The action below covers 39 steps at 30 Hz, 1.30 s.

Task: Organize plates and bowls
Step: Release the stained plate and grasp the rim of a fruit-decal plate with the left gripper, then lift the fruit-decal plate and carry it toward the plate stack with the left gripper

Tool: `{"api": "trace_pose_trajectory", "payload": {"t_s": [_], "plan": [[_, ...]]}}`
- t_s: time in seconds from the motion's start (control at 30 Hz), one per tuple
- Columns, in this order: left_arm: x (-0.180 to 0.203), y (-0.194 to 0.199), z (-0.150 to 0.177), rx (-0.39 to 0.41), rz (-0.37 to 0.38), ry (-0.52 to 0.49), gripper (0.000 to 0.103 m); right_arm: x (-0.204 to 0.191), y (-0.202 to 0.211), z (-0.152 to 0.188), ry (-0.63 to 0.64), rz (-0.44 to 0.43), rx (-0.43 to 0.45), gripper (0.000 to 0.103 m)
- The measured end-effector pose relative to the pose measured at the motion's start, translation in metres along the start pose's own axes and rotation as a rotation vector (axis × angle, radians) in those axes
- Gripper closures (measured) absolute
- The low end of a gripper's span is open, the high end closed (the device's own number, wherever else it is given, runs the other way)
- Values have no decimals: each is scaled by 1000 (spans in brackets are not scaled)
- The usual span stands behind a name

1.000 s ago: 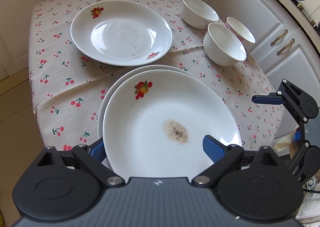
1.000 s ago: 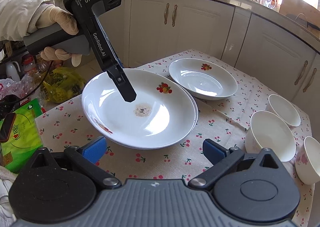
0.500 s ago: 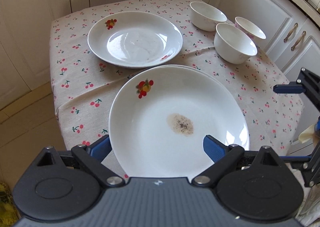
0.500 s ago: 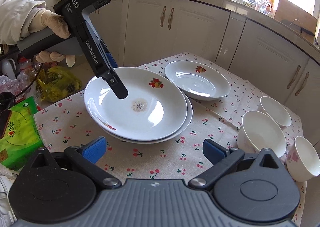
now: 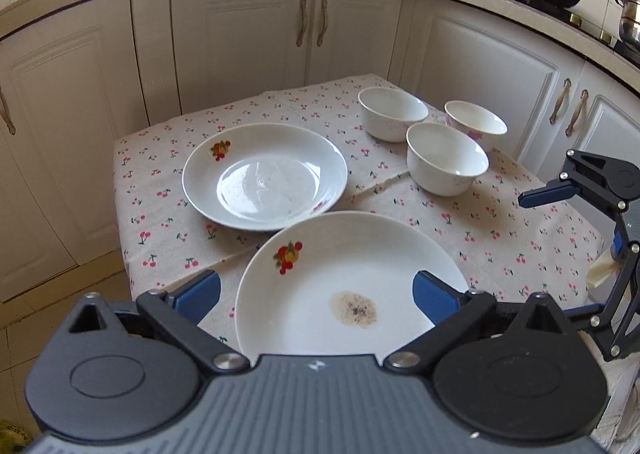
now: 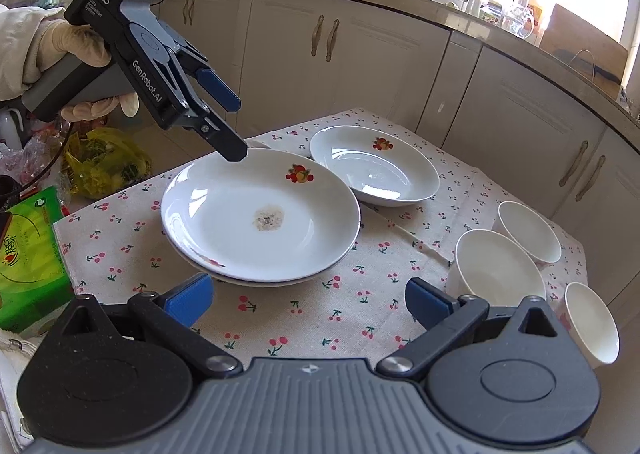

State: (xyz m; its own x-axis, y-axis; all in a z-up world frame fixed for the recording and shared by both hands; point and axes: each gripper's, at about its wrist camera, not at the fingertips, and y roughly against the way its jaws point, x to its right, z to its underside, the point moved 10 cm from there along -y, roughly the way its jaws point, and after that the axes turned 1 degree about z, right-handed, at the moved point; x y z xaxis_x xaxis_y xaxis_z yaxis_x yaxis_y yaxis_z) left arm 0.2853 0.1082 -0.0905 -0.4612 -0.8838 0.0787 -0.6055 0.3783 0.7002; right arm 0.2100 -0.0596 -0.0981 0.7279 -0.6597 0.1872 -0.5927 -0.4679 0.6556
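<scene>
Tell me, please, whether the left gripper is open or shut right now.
Open. In the right wrist view the left gripper has its blue-padded fingers spread apart above the rim of the stained plate, gripping nothing.

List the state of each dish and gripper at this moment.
Stained plate: stacked on a second plate, released.
Far plate: alone on the tablecloth, upright, empty.
Three bowls: upright, separate, unstacked, look empty.
Left gripper: open, fingers above the stained plate's rim.
Right gripper: open, holding nothing.
</scene>
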Motion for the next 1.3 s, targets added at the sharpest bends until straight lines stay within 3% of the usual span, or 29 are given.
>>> {"api": "trace_pose_trajectory", "payload": {"t_s": [0.3, 0.57, 1.0, 1.3], "plan": [[-23, -27, -39, 29, 17, -17, 1, 51, -27, -40, 19, -18, 32, 0], [-55, -73, -58, -15, 9, 11, 1, 93, -72, -66, 53, -30, 8, 0], [-99, -127, -64, -76, 29, 73, 1, 124, -146, -61, 146, -84, -169, 0], [-108, -153, -57, -118, 78, 132, 2, 121, -182, -53, 152, -192, -314, 0]]}}
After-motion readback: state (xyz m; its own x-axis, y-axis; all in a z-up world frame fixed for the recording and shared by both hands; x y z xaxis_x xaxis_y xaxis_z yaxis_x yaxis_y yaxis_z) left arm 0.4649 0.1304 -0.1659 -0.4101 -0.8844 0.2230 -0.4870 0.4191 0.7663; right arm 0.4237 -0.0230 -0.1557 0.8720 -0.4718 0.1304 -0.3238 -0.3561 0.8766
